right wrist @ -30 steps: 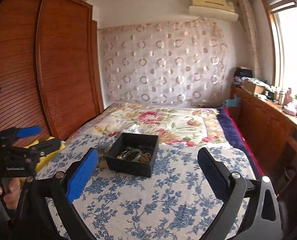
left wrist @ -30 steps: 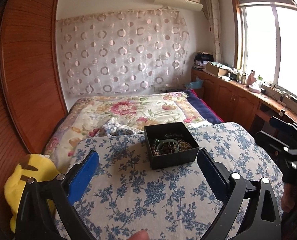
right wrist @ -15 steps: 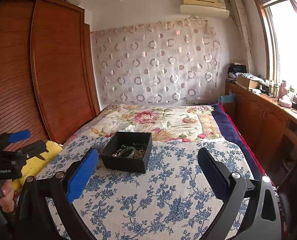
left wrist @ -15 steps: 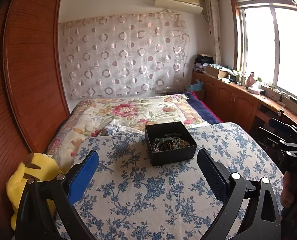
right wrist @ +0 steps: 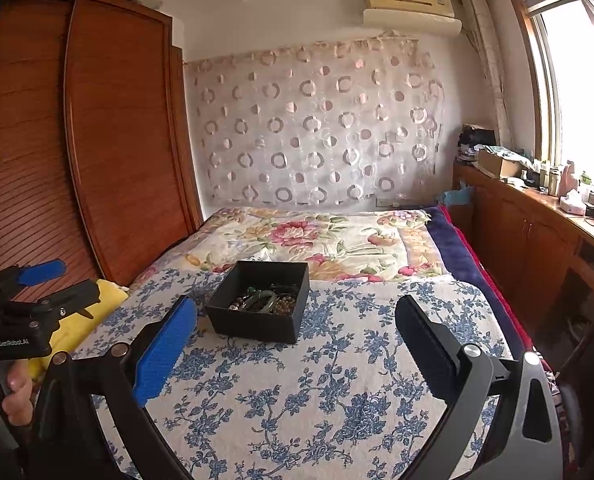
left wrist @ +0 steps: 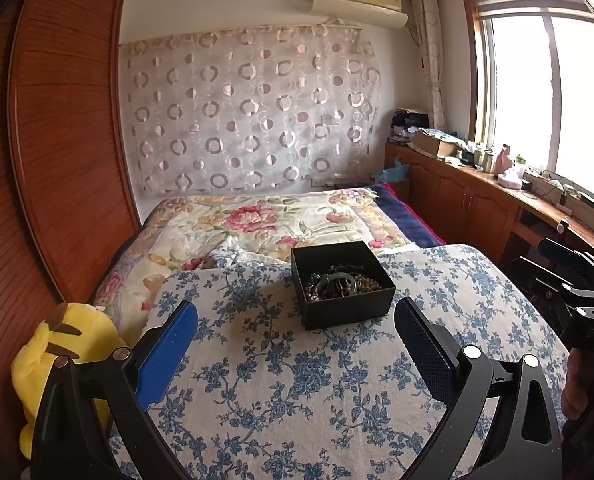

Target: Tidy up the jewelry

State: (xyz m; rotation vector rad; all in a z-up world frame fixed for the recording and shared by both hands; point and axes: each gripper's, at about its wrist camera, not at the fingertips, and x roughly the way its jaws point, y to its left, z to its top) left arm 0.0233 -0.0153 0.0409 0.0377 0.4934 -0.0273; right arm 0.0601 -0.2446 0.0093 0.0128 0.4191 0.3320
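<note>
1. Left wrist view: left tool [left wrist: 295, 322] hovering above the blue-flowered cloth [left wrist: 281, 384], fingers spread wide apart, gripping nothing. Black box [left wrist: 341, 285] sitting on the cloth just beyond the fingertips, holding a tangle of jewelry [left wrist: 339, 285], possibly a green bangle and beads.
2. Right wrist view: right tool [right wrist: 297, 322] hanging likewise over the cloth [right wrist: 337, 396], fingers apart, empty. Box [right wrist: 262, 306] lying ahead, nearer the blue finger [right wrist: 165, 350]. Yellow plush [right wrist: 77, 320] showing at left.
</note>
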